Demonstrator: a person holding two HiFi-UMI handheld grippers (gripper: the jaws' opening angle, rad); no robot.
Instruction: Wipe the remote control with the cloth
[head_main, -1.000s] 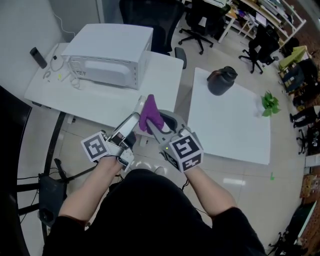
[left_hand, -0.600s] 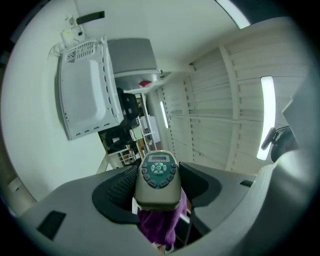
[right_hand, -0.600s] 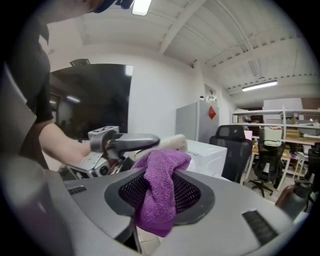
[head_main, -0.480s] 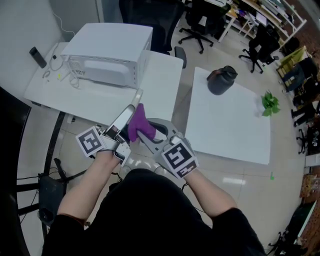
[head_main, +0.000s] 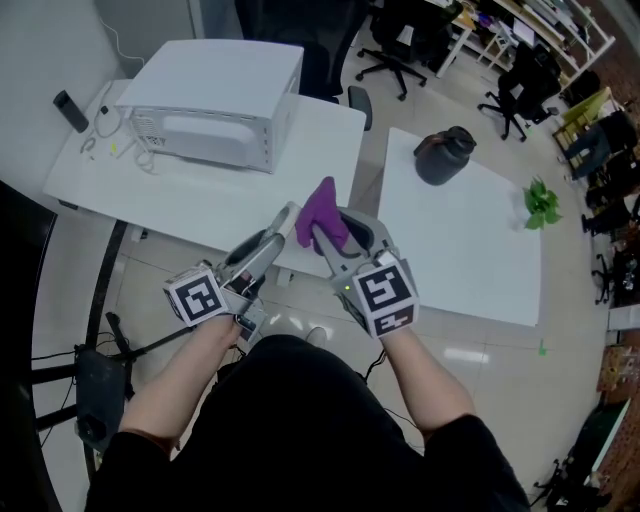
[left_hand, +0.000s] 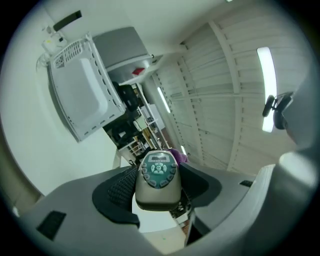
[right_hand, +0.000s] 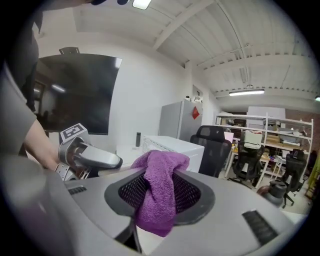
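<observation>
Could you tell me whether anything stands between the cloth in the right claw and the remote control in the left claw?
Nothing visible does. The left claw holds the remote control in the air, and the cloth pinched in the right claw sits just beside its far end, with nothing between them.

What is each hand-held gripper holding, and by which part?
Left hand-held gripper: the remote, clamped by its long sides near the plain end. Right hand-held gripper: the cloth, pinched at its bunched middle.

the remote (left_hand: 158, 179) hides most of the purple cloth (left_hand: 177, 154) behind it.
</observation>
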